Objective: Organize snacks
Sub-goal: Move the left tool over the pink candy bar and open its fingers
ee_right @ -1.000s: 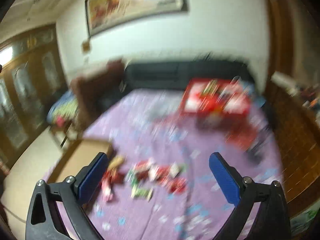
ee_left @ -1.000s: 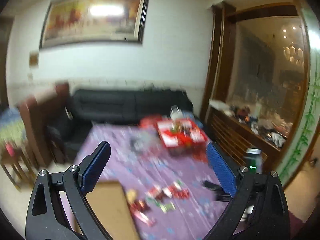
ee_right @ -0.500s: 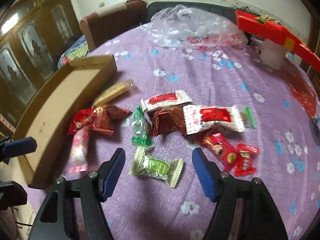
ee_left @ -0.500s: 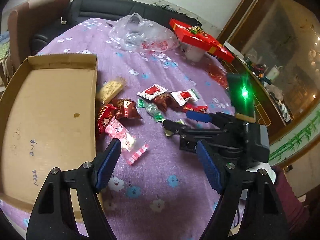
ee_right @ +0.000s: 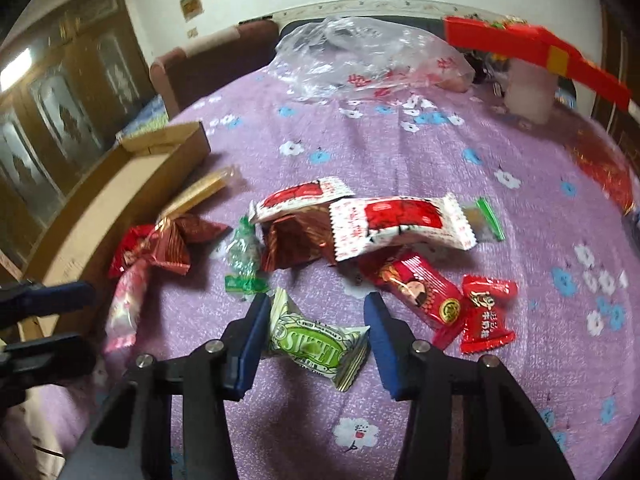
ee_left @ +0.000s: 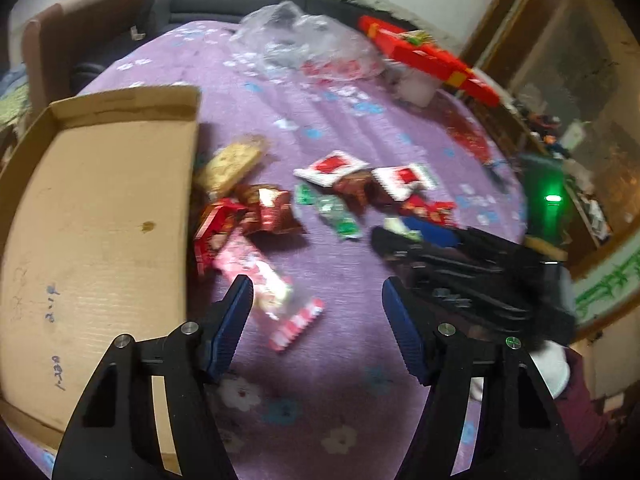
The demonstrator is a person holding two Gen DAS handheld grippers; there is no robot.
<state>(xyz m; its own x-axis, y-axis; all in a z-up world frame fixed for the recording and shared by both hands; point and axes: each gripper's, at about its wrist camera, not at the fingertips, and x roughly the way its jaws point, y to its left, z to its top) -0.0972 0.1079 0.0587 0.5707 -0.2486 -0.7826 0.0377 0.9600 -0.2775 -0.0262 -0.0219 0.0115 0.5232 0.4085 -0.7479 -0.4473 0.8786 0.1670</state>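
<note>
Purple flowered tablecloth (ee_right: pixel 400 152) carries loose snacks beside the cardboard tray (ee_left: pixel 100 208). Left gripper (ee_left: pixel 316 300) is closing around a pink wrapper (ee_left: pixel 264 280) near that tray, untouched. Right gripper (ee_right: pixel 316 312), farther off, is closing around a green sweet (ee_right: pixel 312 346), unpinched.

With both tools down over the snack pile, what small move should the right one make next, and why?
Probably finish closing on the green candy. It lies between the right tool's closing jaws, the left pad at its wrapper and the right pad not yet touching. The cardboard tray is empty, so nothing is sorted yet.
</note>
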